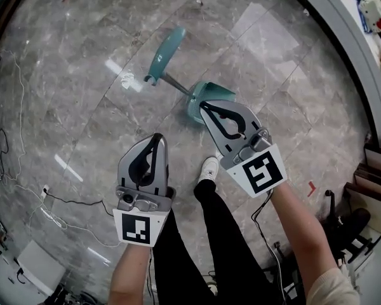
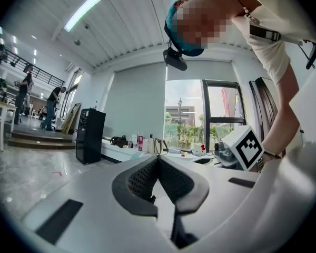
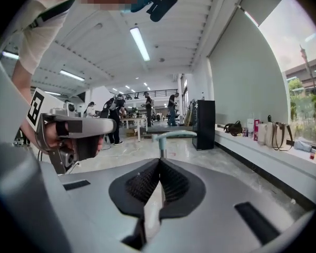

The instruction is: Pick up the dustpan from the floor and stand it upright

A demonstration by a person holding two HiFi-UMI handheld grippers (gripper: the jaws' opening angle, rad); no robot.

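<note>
Where the grey marble floor [image 1: 82,107] fills the head view, the teal dustpan [image 1: 209,91] sits near the middle of it, well away from the curved white kerb [image 1: 343,37] along the right edge. A thin rod [image 1: 176,84] runs from the pan toward the far left corner and ends in a broad teal grip [image 1: 167,54]. The right gripper [image 1: 204,105] is stretched forward on a bare forearm [image 1: 301,234], and its tips overlap the pan's near rim; this view does not settle whether they touch it. The left gripper [image 1: 157,136] is held back and lower in the picture, beside the person's black trouser leg [image 1: 197,246] and white shoe [image 1: 208,168], apart from the dustpan.

In the left gripper view the jaws meet at their tips with nothing between them, and no dustpan shows beyond them.

In the right gripper view the jaws are likewise closed tip to tip and hold nothing. The rod rises just beyond the tips, with the grip across its top, while the pan is hidden behind the jaws. The left gripper shows at the left.
</note>
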